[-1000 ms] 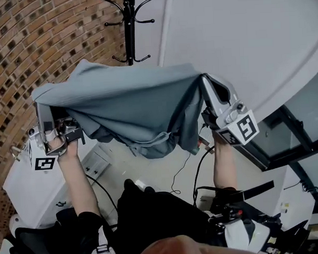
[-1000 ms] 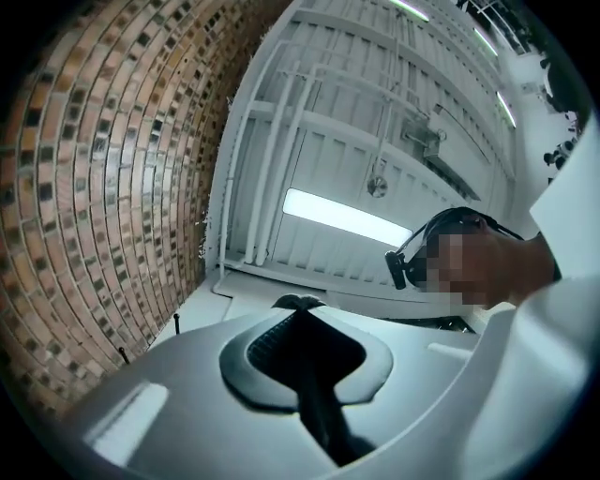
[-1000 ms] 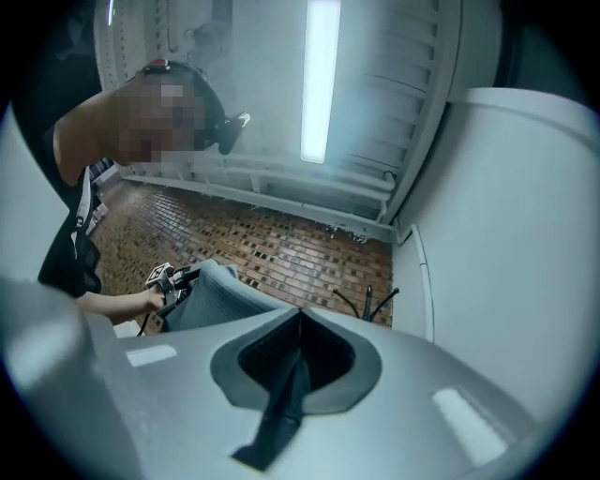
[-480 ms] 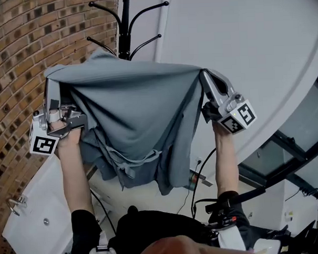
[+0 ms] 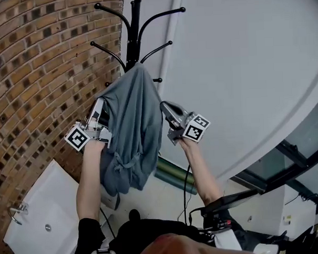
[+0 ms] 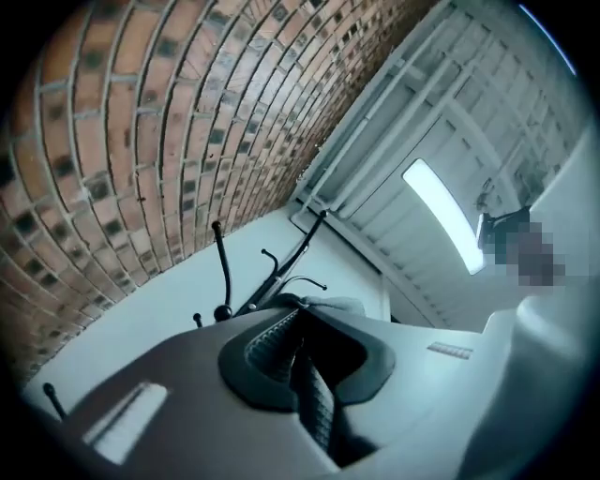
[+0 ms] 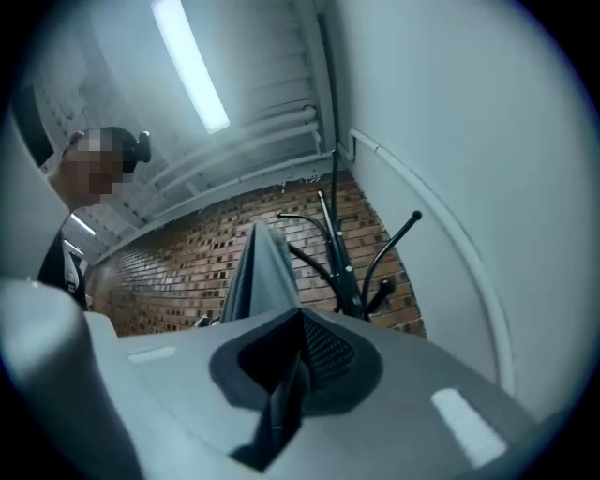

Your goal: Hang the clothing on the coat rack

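A: Where's the garment [image 5: 132,125]?
B: Peaked against the coat rack [image 5: 135,25] at twelve o'clock. The left gripper [image 5: 100,108] at nine and the right gripper [image 5: 164,107] at three have their jaws clamped on its edges.
A: Next?
B: Probably confirm a hook has caught it, then let go.

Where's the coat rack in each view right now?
Head view: coat rack top centre, above the grey garment.
Left gripper view: coat rack low, left of centre.
Right gripper view: coat rack right of centre, beside the grey garment.
Shared landmark: the brick wall, in all three views.
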A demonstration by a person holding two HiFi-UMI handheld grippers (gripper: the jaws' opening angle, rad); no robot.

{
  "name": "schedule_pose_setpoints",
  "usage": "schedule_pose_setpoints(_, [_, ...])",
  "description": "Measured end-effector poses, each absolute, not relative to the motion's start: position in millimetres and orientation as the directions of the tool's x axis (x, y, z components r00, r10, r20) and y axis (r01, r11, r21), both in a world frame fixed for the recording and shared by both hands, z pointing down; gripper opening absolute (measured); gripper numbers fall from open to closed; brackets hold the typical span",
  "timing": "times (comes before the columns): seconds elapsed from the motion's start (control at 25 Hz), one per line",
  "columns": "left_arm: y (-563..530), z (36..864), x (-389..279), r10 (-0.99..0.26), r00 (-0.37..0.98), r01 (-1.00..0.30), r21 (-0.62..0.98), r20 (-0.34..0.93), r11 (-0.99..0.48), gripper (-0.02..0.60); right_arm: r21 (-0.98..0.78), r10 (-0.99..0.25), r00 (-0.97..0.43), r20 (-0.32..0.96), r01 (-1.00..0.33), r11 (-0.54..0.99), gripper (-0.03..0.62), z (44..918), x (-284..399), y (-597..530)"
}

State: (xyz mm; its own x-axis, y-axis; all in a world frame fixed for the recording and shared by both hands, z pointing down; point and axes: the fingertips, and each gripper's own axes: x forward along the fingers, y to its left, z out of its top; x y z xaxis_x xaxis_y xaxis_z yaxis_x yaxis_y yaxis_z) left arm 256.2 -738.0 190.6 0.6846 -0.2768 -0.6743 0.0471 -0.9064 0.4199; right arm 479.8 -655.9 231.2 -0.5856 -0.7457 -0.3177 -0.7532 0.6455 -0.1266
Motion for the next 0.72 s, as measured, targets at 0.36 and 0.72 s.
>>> schedule_pose_setpoints(0.36, [-615,283,174,-0.432,0.664,-0.280,0.332,-0.610,-0.901,0.209,-0.005,-0.878,-0.385,-0.284,-0.915,0.403,0.167,246,499,-583])
schedule_pose_setpoints(0.72, [-343,393,46,-0.735,0.518,-0.645,0.364,-0.437,-0.671,0.003,-0.437,-0.837,-0.522,-0.166,-0.721,0.537,0.156,436,451,-439])
